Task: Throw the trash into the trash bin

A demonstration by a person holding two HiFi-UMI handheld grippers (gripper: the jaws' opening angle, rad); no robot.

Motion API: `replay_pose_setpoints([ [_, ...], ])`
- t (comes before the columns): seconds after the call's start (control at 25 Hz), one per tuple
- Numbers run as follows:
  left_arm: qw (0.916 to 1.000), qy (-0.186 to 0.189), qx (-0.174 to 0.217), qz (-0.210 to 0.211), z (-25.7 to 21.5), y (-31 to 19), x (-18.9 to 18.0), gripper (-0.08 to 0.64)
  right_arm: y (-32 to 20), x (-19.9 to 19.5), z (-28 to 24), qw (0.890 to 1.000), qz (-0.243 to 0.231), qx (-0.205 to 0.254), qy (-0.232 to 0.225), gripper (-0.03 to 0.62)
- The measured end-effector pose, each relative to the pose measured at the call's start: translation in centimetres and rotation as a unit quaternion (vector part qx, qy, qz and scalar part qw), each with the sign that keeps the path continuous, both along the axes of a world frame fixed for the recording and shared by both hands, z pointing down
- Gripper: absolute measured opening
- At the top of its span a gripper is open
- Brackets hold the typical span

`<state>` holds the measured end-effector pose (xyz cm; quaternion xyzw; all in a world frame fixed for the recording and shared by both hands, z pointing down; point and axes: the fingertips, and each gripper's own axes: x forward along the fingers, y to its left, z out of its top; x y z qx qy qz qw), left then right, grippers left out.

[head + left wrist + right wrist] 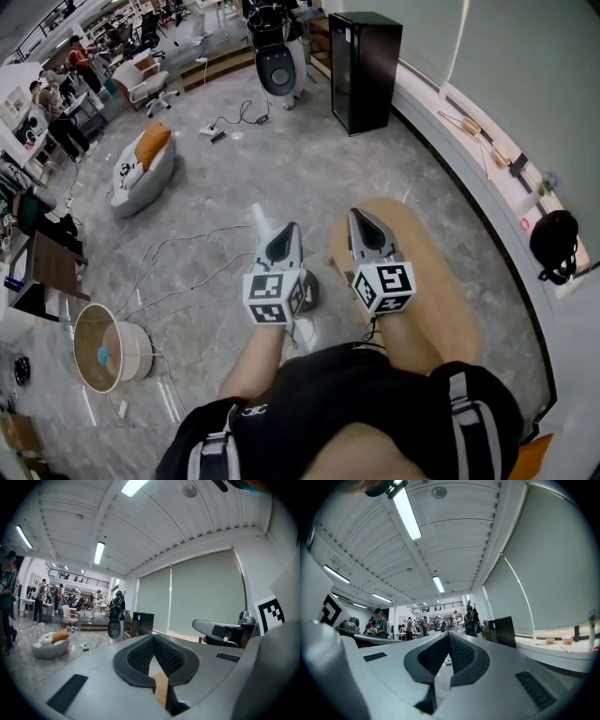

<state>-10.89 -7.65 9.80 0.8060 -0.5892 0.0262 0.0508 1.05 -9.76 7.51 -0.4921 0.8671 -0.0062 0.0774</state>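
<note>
Both grippers are held up side by side, pointing roughly level away from the person. The left gripper (286, 239) is over the grey floor (216, 187), with its jaws together and its ribbed pads (171, 658) meeting at the tips with nothing gripped. A tan sliver shows in the slot behind them, likely the table below. The right gripper (362, 227) is over the round wooden table (441, 300), fully closed and empty, its pads (460, 653) pressed together. The bin (139, 352), round and tan with something blue inside, stands on the floor well apart from both, at the person's lower left. A white beanbag (141, 178) and a black cabinet (366, 70) stand farther off.
</note>
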Motion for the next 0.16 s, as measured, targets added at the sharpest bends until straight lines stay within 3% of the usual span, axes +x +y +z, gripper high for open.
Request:
replay_pose_setpoints([
  [0.16,1.0000,0.008,0.004,-0.002,-0.6,-0.1,-0.2,0.005,0.2,-0.1,-1.9,1.000,-0.012,0.013,-0.007,0.012],
])
